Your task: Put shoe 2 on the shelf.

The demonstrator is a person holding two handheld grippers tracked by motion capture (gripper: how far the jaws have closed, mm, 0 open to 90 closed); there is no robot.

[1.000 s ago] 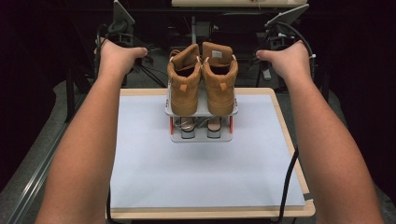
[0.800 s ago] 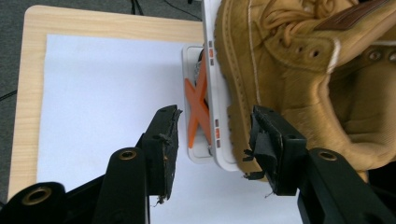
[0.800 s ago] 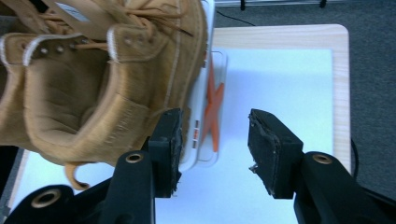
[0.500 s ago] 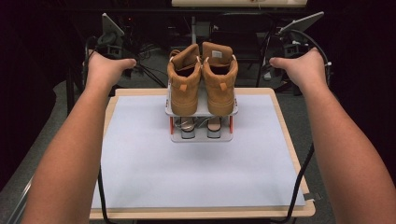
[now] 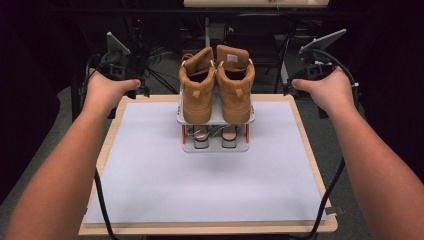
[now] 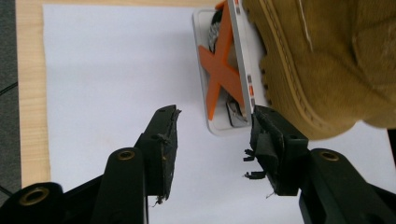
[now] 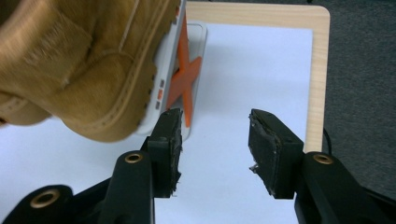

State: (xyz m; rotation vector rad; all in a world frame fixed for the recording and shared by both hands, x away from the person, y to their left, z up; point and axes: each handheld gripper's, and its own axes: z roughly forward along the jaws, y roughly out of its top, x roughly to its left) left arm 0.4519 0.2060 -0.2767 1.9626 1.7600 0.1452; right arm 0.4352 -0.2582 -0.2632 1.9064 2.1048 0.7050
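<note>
A pair of tan suede boots (image 5: 216, 85) stands upright on the top shelf of a small two-tier shoe rack (image 5: 215, 135), heels toward the person. The rack sits toward the twelve o'clock edge of a white mat (image 5: 200, 175) on a wooden table (image 5: 310, 150). On the lower shelf lies another pair of shoes (image 5: 215, 134), too small to make out. The left gripper (image 6: 212, 140) is held at about ten o'clock from the rack, jaws apart with nothing between them. The right gripper (image 7: 215, 140) is at about two o'clock, jaws likewise apart and empty, beside a boot.
</note>
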